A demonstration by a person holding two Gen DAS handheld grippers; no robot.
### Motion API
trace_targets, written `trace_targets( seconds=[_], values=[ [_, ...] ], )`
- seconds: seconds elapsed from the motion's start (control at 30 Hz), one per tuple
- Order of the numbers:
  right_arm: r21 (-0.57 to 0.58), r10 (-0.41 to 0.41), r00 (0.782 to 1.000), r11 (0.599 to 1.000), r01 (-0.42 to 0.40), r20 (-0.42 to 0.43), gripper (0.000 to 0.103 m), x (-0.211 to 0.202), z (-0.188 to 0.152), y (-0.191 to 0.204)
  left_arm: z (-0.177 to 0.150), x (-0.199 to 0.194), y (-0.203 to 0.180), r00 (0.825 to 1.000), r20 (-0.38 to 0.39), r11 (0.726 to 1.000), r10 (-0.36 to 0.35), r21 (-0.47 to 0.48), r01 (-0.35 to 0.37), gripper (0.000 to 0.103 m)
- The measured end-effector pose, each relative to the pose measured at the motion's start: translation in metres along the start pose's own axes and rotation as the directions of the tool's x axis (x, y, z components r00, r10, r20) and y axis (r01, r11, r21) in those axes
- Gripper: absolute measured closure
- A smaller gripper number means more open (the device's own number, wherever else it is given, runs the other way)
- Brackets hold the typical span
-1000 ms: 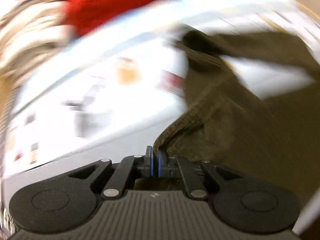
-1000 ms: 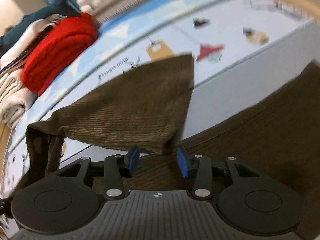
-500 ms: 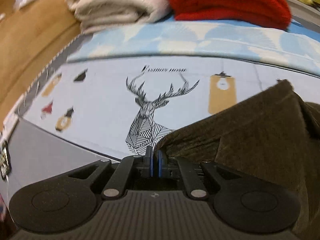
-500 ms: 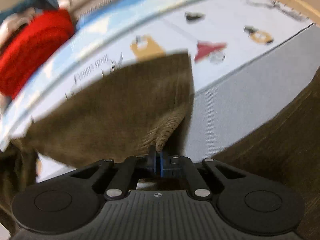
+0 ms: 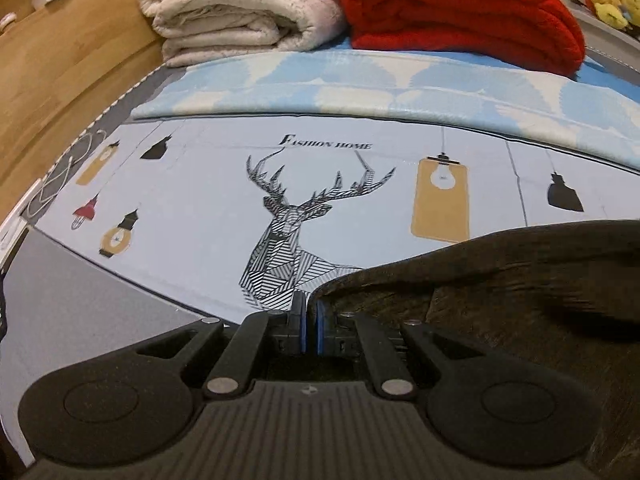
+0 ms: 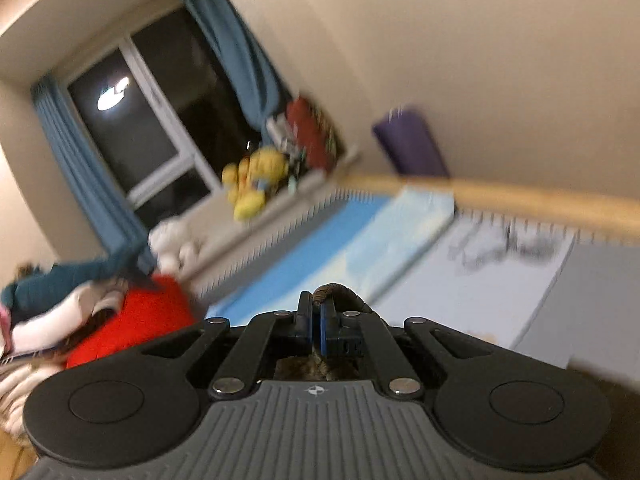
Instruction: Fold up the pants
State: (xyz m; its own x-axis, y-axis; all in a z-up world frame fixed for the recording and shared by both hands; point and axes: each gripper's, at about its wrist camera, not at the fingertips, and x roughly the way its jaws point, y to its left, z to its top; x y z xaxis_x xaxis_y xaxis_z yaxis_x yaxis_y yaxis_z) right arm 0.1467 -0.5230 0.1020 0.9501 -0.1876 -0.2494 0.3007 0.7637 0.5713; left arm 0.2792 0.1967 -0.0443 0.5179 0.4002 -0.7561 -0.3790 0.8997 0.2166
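The olive-brown corduroy pants [image 5: 520, 296] lie over the printed bed sheet [image 5: 200, 200] at the right of the left wrist view. My left gripper [image 5: 309, 320] is shut on their edge, low over the deer print. In the right wrist view my right gripper [image 6: 317, 316] is shut on a fold of the pants [image 6: 332, 292] that bulges up between its blue pads. It is lifted and points almost level across the room. The rest of the cloth hangs hidden below it.
A folded cream blanket [image 5: 240, 12] and a folded red blanket [image 5: 460, 16] lie at the bed's far side on a light blue cover [image 5: 360, 80]. A wooden bed frame [image 5: 60, 72] borders the left. Beyond stand a window with blue curtains [image 6: 80, 168], yellow toys [image 6: 252, 184] and a purple roll [image 6: 412, 148].
My right gripper shut on the pants' fold and rose sharply, swinging its view from the bed up to the window and wall. The left gripper rolled level, then held still with its grip.
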Motion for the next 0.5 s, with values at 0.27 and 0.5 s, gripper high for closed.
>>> trace_targets(
  seconds=[0.27, 0.5],
  values=[
    [-0.103, -0.203, 0.977, 0.975, 0.196, -0.060, 0.100, 0.097, 0.013, -0.005, -0.001, 0.028, -0.017, 1.000, 0.006, 1.000, -0.020, -0.007, 0.020, 0.098],
    [-0.034, -0.245, 0.945, 0.969, 0.244, -0.216, 0.090, 0.188, -0.065, -0.037, 0.001, 0.071, -0.016, 0.995, -0.098, 0.995, -0.033, -0.097, 0.023, 0.090]
  ],
)
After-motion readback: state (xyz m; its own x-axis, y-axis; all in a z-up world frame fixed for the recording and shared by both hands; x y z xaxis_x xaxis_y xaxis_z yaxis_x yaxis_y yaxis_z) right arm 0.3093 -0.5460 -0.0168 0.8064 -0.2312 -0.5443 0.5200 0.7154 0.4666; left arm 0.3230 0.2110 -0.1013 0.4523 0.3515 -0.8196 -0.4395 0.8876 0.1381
